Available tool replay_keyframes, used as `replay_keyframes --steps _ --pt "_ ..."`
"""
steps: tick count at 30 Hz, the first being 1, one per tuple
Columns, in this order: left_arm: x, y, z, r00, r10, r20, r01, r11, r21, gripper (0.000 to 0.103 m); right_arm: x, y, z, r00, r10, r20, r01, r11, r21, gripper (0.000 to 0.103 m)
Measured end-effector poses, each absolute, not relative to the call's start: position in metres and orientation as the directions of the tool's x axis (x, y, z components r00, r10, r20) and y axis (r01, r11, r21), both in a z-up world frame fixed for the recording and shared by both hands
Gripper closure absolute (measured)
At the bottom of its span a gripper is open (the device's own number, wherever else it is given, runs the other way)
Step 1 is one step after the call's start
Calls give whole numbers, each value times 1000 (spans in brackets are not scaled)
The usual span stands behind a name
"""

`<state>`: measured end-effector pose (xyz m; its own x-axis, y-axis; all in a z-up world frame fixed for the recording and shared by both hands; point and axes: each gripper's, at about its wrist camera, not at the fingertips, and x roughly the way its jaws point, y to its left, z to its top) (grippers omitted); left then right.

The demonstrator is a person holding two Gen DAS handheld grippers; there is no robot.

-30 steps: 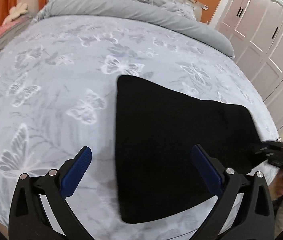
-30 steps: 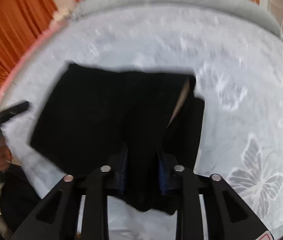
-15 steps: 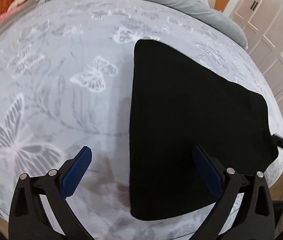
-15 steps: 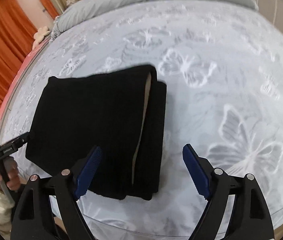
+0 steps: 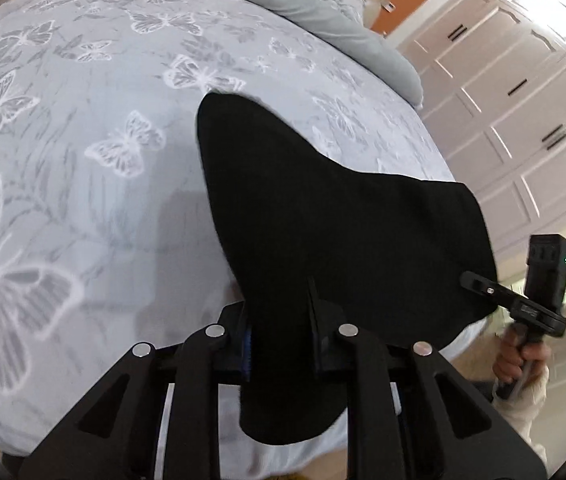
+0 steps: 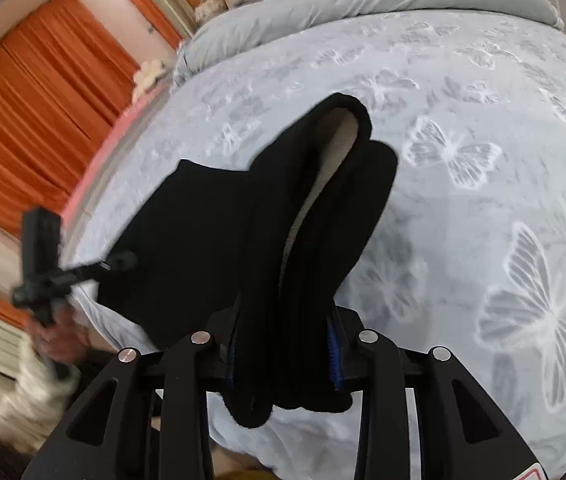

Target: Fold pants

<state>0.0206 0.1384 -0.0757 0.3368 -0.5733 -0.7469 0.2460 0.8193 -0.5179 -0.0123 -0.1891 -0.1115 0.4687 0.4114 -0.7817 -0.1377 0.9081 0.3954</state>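
My left gripper (image 5: pixel 279 344) is closing, its jaws pinching the near edge of the black pants (image 5: pixel 335 232). My right gripper (image 6: pixel 283 350) is also closing, clamped on the thicker folded end, where pale lining shows. The pants lie folded on the butterfly-print bedspread (image 5: pixel 83 128), near its front edge.

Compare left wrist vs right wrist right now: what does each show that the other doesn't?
Left wrist only: white wardrobe doors at right, and the right gripper at the far corner of the pants.

Right wrist only: orange curtains at left, the pale inner lining at the open edge of the pants, and the left gripper, blurred, at their other corner.

Both: black pants on the butterfly-print bedspread, a rolled grey duvet at the head, and each camera's own jaws closing with fabric between them.
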Motion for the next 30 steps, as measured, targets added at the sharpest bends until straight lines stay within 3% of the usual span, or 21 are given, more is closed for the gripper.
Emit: replay_keyframes --steps 1,3,4,5,7,12,16,17,18,19,20,21,22,23,30 --pt "18 140 -84 313 -569 -760 234 822 -519 78 -13 -192 -126 433 410 -803 -121 909 398 65" --pt "17 139 -108 262 -523 -811 189 852 -489 67 -6 -196 -168 317 326 -890 -18 941 338 39" --pt "17 137 -114 270 -498 -824 181 867 -464 55 -5 -199 -170 334 340 -879 -7 934 358 37" --pt "16 139 -112 300 -474 -828 177 881 -440 36 -3 -199 -168 343 349 -872 -12 930 368 33" --pt "13 138 -105 382 -394 -836 175 919 -353 8 -3 -198 -163 357 324 -876 -24 941 338 25" --pt "14 122 -100 408 -373 -833 191 927 -322 8 8 -186 -170 345 324 -881 -13 940 341 23" --pt "27 102 -119 319 -411 -854 190 911 -367 8 9 -187 -177 369 338 -866 18 929 370 23" --pt "29 96 -127 281 -432 -857 188 901 -392 8 3 -190 -176 376 344 -860 18 926 378 26" --pt "28 94 -127 290 -421 -860 185 906 -381 8 3 -190 -176 383 350 -855 15 923 385 35" --pt "27 91 -125 305 -414 -858 196 909 -369 17 2 -191 -175 398 359 -844 7 919 394 41" --pt "26 86 -119 314 -415 -854 224 906 -358 31 1 -191 -172 409 361 -838 1 918 397 55" --pt "25 84 -114 326 -408 -853 229 909 -348 38 -2 -192 -167 423 362 -830 -7 918 397 66" --pt "25 84 -108 347 -393 -852 228 916 -329 56 -5 -193 -160 445 367 -817 -18 916 401 67" --pt "24 84 -101 369 -374 -851 233 923 -305 67 -8 -193 -155 460 367 -808 -26 916 401 69" --pt "13 74 -57 506 -299 -809 269 946 -181 78 -24 -180 -111 569 357 -741 -122 927 354 71"
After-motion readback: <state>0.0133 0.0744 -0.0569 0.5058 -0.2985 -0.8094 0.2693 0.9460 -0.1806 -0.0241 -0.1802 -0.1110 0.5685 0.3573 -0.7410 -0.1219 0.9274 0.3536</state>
